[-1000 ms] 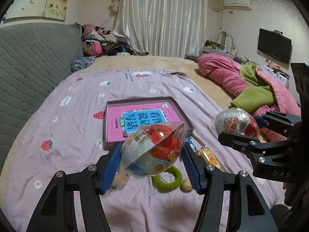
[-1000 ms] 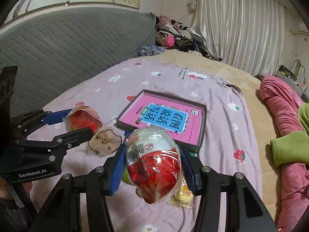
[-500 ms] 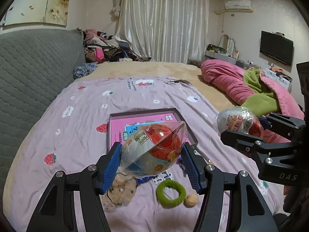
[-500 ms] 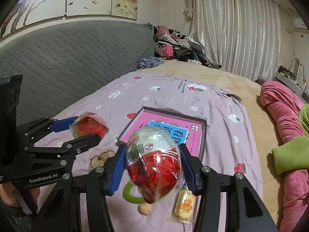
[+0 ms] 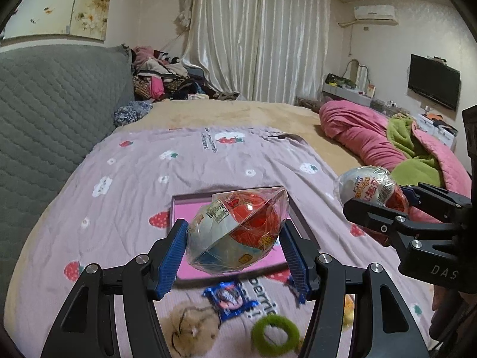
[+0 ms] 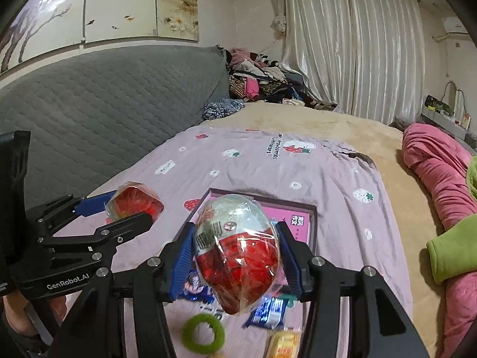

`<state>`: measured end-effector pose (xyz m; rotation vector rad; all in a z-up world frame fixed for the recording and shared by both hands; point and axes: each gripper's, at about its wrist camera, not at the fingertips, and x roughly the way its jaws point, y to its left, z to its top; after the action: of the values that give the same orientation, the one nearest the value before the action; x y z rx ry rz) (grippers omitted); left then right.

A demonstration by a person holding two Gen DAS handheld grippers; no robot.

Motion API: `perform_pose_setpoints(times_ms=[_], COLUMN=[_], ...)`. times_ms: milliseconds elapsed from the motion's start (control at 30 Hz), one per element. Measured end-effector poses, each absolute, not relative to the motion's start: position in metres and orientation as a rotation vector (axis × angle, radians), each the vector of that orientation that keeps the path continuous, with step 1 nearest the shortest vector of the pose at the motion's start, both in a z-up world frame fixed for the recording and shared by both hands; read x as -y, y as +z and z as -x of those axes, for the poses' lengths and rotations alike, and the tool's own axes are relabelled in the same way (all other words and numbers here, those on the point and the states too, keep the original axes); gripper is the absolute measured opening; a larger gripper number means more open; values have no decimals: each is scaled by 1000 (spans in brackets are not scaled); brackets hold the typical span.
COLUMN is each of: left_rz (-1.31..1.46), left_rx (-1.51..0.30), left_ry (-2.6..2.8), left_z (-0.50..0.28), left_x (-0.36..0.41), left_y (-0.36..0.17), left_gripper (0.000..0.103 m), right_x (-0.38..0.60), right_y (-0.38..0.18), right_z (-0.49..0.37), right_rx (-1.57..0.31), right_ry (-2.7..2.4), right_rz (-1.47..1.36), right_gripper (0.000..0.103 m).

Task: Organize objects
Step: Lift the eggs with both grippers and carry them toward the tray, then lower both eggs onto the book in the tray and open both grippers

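Note:
My left gripper (image 5: 235,250) is shut on a wrapped red-and-white toy egg (image 5: 235,234), held above the lilac bedspread. My right gripper (image 6: 237,256) is shut on a second wrapped toy egg (image 6: 237,250). Each gripper also shows in the other view: the right gripper with its egg (image 5: 372,189) at the right, the left gripper with its egg (image 6: 134,203) at the left. A shallow box with a pink book (image 5: 184,208) lies on the bed beyond both grippers. It also shows in the right wrist view (image 6: 298,217).
Small items lie on the bedspread below the grippers: a green hair ring (image 5: 274,334), blue snack packets (image 5: 229,296), a beige fluffy item (image 5: 190,325), a yellow packet (image 6: 283,343). A grey quilted headboard (image 5: 44,113) stands left. Pink and green blankets (image 5: 387,137) lie right.
Both grippers have lifted and pulled back toward me with their eggs still held. The box now sits lower in view, and more small items show on the bed.

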<state>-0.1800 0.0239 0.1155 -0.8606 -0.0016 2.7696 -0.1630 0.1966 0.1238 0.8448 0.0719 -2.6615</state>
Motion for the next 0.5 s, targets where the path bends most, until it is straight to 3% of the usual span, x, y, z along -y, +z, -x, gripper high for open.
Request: perform_pose_setpoints(times_ms=[500], left_rz=[954], left_rx=[26], left_ry=[2757], left_z=[296], left_x=[-30], left_y=[70], left_gripper=[64], right_x=[-195], right_y=[86], right_z=[268], right_rx=[-90], right_ry=[-2682], right_rz=[-900], right_gripper=[54])
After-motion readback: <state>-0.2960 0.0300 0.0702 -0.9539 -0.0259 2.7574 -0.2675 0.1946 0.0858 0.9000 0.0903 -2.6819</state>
